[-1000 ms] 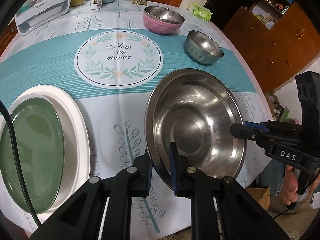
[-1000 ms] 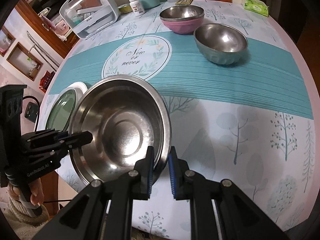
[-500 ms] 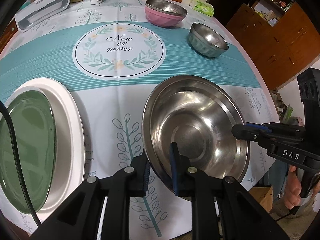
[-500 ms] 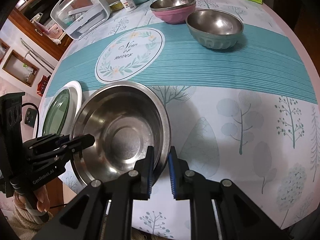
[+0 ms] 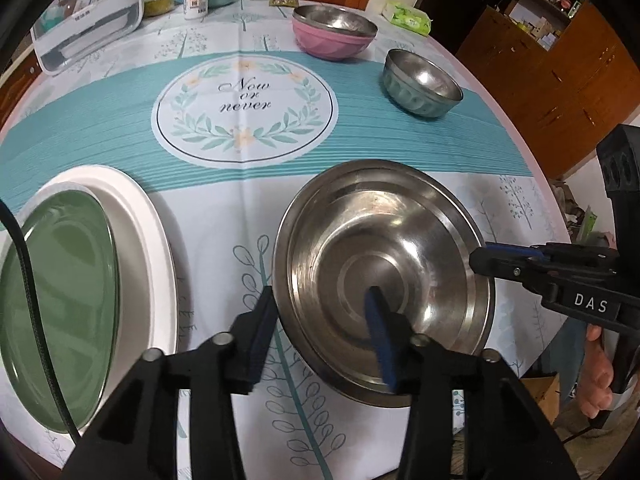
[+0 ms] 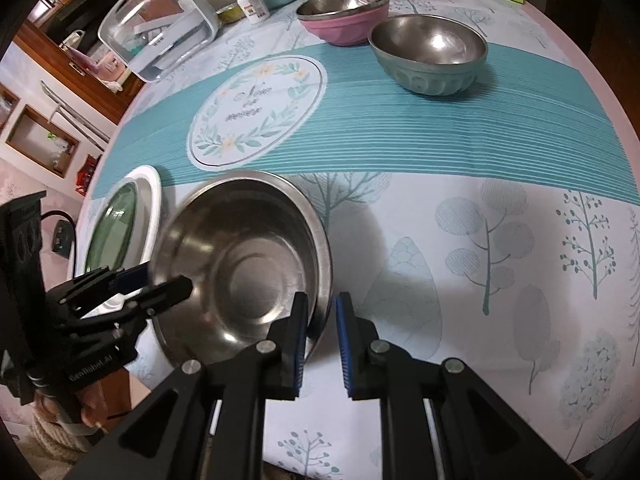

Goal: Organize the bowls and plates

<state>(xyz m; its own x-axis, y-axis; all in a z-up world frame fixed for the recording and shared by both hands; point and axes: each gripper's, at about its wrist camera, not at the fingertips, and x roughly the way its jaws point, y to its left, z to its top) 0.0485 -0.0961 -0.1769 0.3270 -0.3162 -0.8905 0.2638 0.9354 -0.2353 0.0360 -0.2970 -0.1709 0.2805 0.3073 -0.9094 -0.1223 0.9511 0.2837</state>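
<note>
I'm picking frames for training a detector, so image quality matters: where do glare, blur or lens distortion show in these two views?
Left wrist view: sharp, with bright glare patches inside the large stainless steel basin and fisheye bending of the table edge. Right wrist view: softer, the wreath lettering on the teal patterned tablecloth smeared, and dark shadows beside the basin.

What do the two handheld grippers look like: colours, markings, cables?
Both grippers are black, each with two angular fingers, silver pivot screws and blue pads. The left gripper has a black cable running beside it. In the left wrist view, the right gripper carries white letters "DAS". A knitted beige cuff shows at the left hand.
</note>
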